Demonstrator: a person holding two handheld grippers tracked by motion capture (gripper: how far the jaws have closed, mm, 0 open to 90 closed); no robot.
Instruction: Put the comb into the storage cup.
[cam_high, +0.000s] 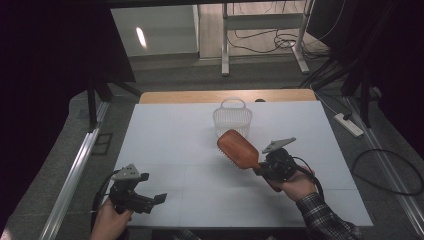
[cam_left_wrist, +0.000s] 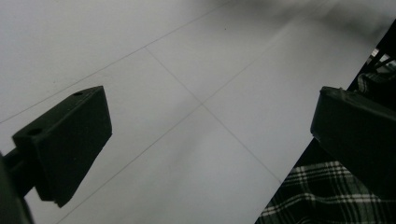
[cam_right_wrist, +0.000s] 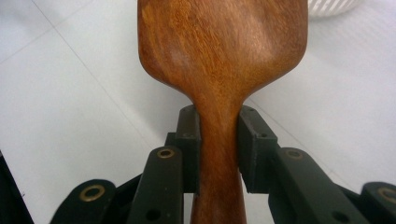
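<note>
Wooden paddle hairbrush (cam_high: 238, 149), bristles down, aloft before white basket (cam_high: 232, 119)

Left hand-held gripper (cam_left_wrist: 205, 135) with its two black jaws spread wide apart above a bare white counter (cam_left_wrist: 187, 70); plaid sleeve (cam_left_wrist: 317, 196) at lower right.

A basket (cam_high: 232, 119) stood on the surface (cam_high: 170, 140) toward its far edge, near the middle. Just in front of it and slightly to the right, a hairbrush (cam_high: 239, 149) was held above the surface, its handle between the jaws of the right gripper (cam_high: 265, 167) and its head pointing toward the basket. The left gripper (cam_high: 159, 199) sat at the near left corner, well apart from both, jaws spread.
</note>
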